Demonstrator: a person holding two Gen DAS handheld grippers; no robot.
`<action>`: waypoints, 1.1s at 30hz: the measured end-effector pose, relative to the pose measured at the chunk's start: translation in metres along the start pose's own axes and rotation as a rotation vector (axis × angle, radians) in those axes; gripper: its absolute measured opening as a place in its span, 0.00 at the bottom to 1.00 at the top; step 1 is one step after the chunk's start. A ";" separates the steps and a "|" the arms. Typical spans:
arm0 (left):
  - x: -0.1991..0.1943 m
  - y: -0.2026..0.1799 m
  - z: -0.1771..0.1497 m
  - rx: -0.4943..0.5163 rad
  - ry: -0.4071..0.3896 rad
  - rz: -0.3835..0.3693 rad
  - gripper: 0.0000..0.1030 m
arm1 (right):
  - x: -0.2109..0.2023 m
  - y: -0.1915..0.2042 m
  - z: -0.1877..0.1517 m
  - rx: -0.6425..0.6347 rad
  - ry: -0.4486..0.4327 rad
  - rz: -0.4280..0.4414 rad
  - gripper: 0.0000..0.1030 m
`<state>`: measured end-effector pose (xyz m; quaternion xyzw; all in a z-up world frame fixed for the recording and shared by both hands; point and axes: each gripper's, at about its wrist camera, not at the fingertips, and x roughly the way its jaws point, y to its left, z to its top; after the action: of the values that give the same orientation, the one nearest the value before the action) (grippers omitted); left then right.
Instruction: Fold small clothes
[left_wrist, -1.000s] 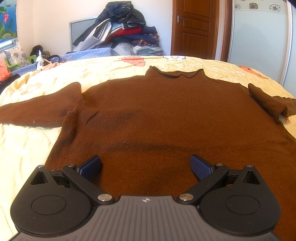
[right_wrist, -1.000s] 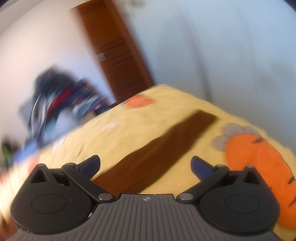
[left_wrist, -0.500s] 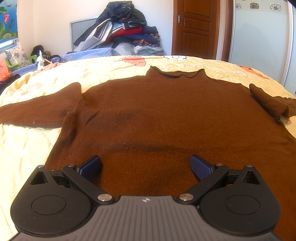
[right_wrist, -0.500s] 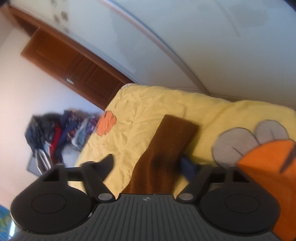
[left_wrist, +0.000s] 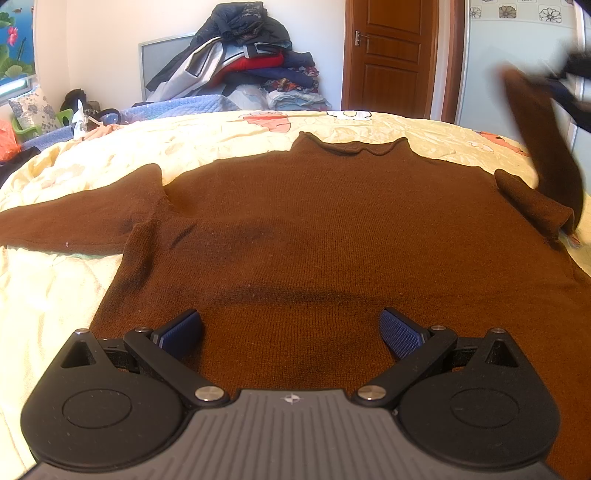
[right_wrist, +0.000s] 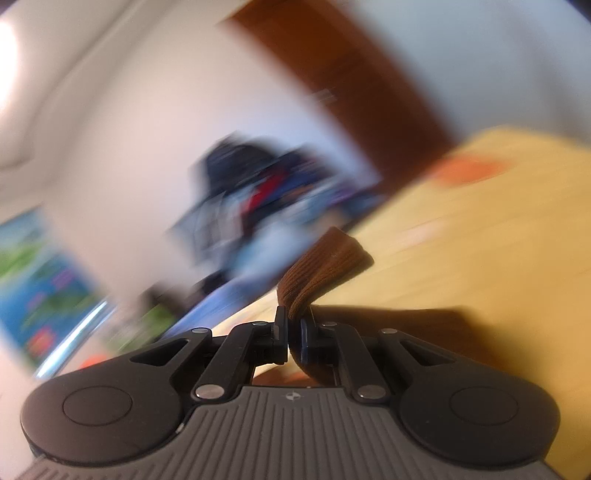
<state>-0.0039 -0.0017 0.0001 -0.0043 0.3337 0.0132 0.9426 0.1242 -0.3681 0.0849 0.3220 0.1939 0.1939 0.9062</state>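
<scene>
1. Brown knit sweater (left_wrist: 332, 236) lies spread flat on the yellow bedsheet (left_wrist: 48, 295), neck hole pointing toward the wooden door (left_wrist: 388, 55).
2. Left gripper (left_wrist: 291, 332) hangs just above the sweater's bottom hem, jaws wide, nothing between the blue pads (left_wrist: 397, 330).
3. Right gripper (right_wrist: 293, 332) is closing its jaws on the sweater's sleeve cuff (right_wrist: 325, 266), and the pads are already pinching it.
4. That sleeve (left_wrist: 543, 147) hangs lifted off the sweater's right side, pretty blurry.
5. Clothes pile (left_wrist: 240, 62) sits well beyond the sweater's collar.

The sweater (left_wrist: 314, 229) was plain brown; the bedsheet (left_wrist: 55, 295) pale yellow with orange cartoon prints; pads (left_wrist: 399, 332) blue.
</scene>
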 end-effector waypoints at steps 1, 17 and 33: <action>0.000 0.000 0.000 0.000 0.000 0.000 1.00 | 0.013 0.023 -0.017 -0.010 0.038 0.060 0.30; 0.008 0.032 0.070 -0.335 0.062 -0.348 1.00 | -0.046 0.030 -0.176 -0.231 0.223 -0.135 0.93; 0.109 0.011 0.119 -0.454 0.246 -0.219 0.09 | -0.043 0.021 -0.177 -0.197 0.215 -0.081 1.00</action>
<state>0.1553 0.0137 0.0240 -0.2529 0.4318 -0.0152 0.8657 -0.0014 -0.2839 -0.0182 0.2008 0.2828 0.2087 0.9144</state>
